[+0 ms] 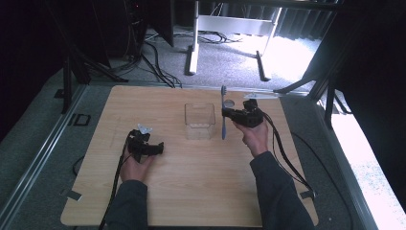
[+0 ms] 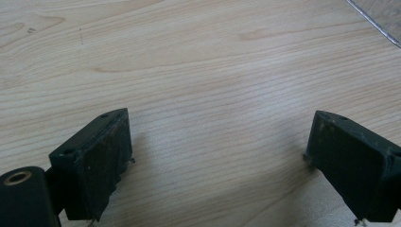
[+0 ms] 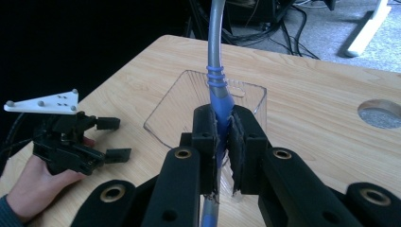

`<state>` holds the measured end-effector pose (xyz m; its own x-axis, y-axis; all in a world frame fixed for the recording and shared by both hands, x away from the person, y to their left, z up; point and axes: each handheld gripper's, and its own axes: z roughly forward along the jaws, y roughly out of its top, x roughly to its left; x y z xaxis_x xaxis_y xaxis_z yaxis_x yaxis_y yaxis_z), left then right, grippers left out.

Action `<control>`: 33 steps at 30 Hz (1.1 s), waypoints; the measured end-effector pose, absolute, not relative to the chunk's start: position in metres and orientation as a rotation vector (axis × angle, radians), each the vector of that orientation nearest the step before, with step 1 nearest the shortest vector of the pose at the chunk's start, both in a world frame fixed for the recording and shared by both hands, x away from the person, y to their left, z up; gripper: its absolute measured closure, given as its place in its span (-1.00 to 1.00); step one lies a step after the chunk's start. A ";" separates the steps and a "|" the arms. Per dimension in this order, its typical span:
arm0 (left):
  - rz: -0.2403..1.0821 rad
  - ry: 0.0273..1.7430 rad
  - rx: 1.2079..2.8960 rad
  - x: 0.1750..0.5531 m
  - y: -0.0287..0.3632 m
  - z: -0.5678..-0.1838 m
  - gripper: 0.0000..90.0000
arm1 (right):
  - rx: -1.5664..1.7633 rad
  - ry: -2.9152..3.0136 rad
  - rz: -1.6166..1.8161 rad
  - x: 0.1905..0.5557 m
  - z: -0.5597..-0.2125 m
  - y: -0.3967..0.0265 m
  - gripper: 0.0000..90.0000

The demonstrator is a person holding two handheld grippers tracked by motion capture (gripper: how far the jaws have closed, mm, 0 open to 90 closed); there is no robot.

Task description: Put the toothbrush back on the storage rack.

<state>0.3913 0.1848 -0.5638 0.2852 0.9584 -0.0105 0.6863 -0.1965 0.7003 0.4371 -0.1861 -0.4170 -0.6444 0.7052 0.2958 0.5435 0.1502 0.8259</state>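
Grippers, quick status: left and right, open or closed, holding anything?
Left gripper: open, jaws wide apart over bare table, holding nothing.
Right gripper: closed on the blue and grey toothbrush, beside the clear container.

wooden table (image 1: 191, 191), grey carpet (image 1: 225, 62), floor cables (image 1: 153, 62)

Clear box (image 1: 199, 120) stands mid-table (image 1: 191, 191), bare wood around

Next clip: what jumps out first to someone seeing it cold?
The blue-and-grey toothbrush clamped upright in the right claw, beside a clear plastic box mid-table. The left claw sits open over bare wood at the table's left.
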 end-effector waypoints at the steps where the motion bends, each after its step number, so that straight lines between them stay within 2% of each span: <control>1: 0.588 1.469 1.961 0.391 0.185 -0.564 -0.82 | 1.241 2.254 1.512 0.437 -0.417 -0.186 0.81; 33: 0.589 1.469 1.961 0.391 0.185 -0.564 -0.82 | 1.291 2.126 1.690 0.446 -0.415 -0.189 0.81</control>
<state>0.3913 0.1848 -0.5638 0.2853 0.9584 -0.0098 0.6862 -0.1971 0.7002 0.4462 -0.1894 -0.4146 -0.6240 0.6795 0.3859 0.5291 0.0040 0.8486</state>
